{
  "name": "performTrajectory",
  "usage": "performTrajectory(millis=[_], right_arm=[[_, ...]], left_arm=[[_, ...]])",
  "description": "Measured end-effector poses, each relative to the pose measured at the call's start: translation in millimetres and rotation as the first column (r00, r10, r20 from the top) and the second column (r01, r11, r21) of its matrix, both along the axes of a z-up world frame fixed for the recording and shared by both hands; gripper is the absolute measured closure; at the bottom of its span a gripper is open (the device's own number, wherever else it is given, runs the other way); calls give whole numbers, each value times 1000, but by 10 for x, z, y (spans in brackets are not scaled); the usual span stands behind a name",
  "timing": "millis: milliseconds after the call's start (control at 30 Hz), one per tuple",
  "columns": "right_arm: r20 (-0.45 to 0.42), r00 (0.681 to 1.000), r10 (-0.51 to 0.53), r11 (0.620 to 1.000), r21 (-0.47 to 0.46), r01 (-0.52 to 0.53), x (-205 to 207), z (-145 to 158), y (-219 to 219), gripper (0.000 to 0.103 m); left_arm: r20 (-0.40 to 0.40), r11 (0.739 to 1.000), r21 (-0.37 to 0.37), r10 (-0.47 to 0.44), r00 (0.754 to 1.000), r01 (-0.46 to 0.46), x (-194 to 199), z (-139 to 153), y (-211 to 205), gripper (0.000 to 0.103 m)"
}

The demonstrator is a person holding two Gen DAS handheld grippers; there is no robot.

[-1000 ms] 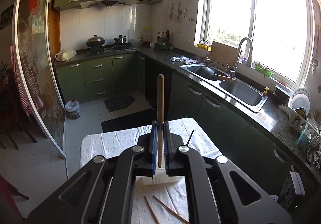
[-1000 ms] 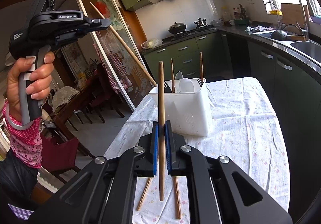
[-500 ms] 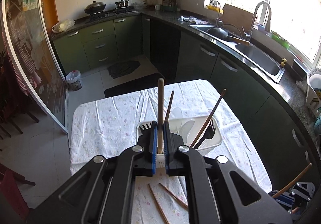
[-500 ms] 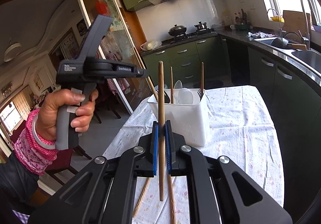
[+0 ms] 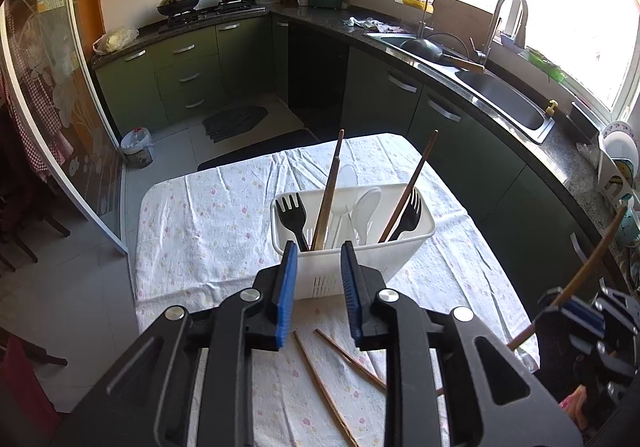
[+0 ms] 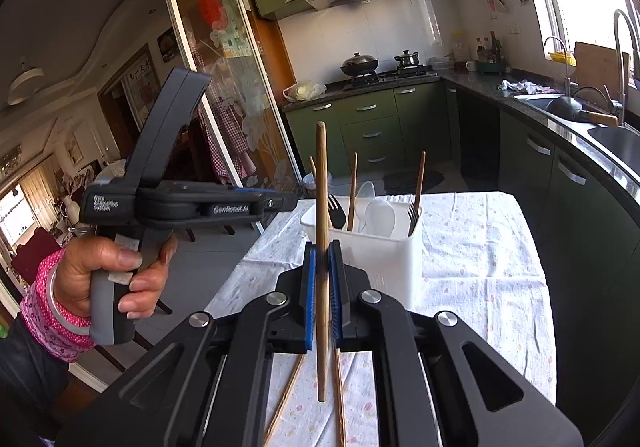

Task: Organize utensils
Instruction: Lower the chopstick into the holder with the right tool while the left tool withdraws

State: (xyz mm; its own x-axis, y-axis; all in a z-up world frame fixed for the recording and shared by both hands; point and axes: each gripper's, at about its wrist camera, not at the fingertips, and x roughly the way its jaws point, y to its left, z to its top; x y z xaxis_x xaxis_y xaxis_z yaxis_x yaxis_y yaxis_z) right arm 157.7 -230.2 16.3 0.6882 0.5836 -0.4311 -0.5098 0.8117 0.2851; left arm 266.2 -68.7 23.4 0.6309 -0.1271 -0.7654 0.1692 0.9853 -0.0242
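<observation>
A white utensil basket [image 5: 400,251] stands on the cloth-covered table [image 5: 200,227], holding black forks, white spoons and two wooden chopsticks [image 5: 328,199]. My left gripper [image 5: 318,251] hovers just before the basket; its jaws are opening with nothing between the pads. The nearer chopstick leans free in the basket beyond them. My right gripper [image 6: 323,247] is shut on an upright wooden chopstick [image 6: 321,187], short of the basket [image 6: 380,259]. Loose chopsticks [image 5: 320,387] lie on the cloth beneath. A hand holds the left gripper [image 6: 288,203] at the left of the right wrist view.
Green cabinets and a dark counter with a sink [image 5: 504,103] curve round the right side. A glass sliding door [image 6: 224,87] stands to the left. The right gripper [image 5: 572,307] with its chopstick sits at the lower right of the left wrist view.
My left gripper came down over the basket and opened, leaving its chopstick standing in the basket. The right gripper, still clamped on its chopstick, rose slightly.
</observation>
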Motion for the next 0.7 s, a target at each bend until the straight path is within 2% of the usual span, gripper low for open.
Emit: performTrajectory(millis=[100,267,400,533,600,700], right_arm=[[64,998,-27,1000,4,26,78,320,-9,96],[173,980,-96,995,15,95,310,878,7,96],[229,957,-178,984,15,180,628,1093,83,96],[213,950,-226,972,-7,233,1050,989,179,96],[196,951,-238,969,-21,246,1228,830,214,96],[125,966,-225,972,-34,231,1439,518,244,96]], left_arm=[[15,1000,-9,1,1000,-1,-161,71,62,74],[0,1000,-6,5,1000,-5,-335,29,166,73],[-27,1000,-8,11,1000,-11,-404,-71,259,73],[-68,1000,-2,6,998,-7,-468,-226,289,72],[-98,1000,4,-1,995,2,-508,-350,294,70],[-162,1000,8,-8,987,9,-514,-557,273,70]])
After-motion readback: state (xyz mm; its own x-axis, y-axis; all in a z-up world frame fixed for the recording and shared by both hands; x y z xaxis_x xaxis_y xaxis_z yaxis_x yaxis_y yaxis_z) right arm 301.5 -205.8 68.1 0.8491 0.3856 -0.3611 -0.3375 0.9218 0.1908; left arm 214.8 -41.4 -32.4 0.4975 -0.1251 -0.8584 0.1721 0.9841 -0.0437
